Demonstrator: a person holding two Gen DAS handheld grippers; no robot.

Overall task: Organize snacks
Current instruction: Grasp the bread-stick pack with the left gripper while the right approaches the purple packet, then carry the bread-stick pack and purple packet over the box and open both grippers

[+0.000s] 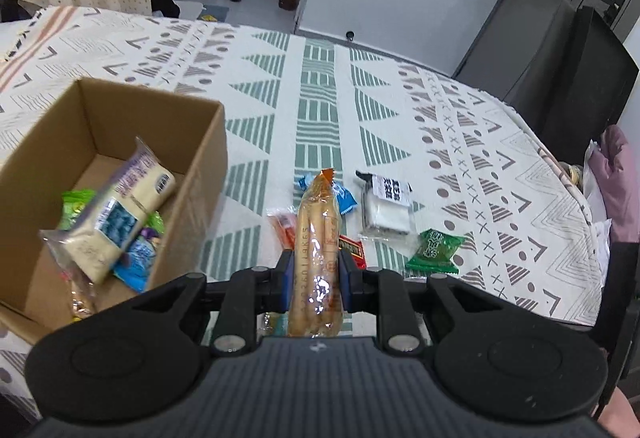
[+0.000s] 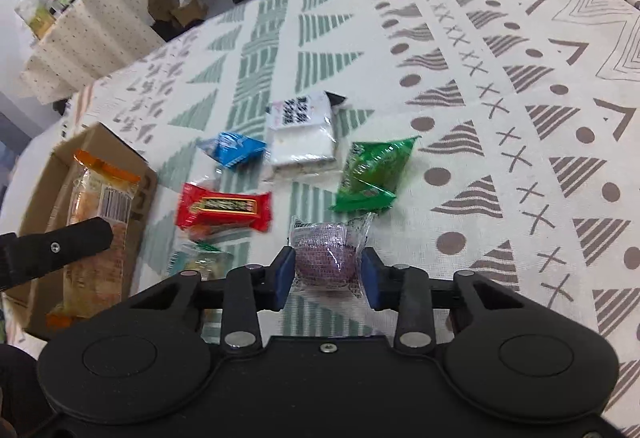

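Left tool [image 1: 316, 278]: clamped on a long sausage pack [image 1: 316, 246], which points forward.
Right tool [image 2: 326, 268]: clamped on a round purple snack [image 2: 325, 256].
Box [image 1: 120, 141]: left of the left tool, holding snacks.
Loose snacks: green packet [image 2: 372, 173], red packet [image 2: 224, 211], blue packet [image 2: 234, 147], ahead on the worktop [image 2: 500, 117].

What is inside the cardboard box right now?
In the cardboard box: a large cream-coloured snack pack lying over green and blue packets. Whatever lies beneath them is covered.
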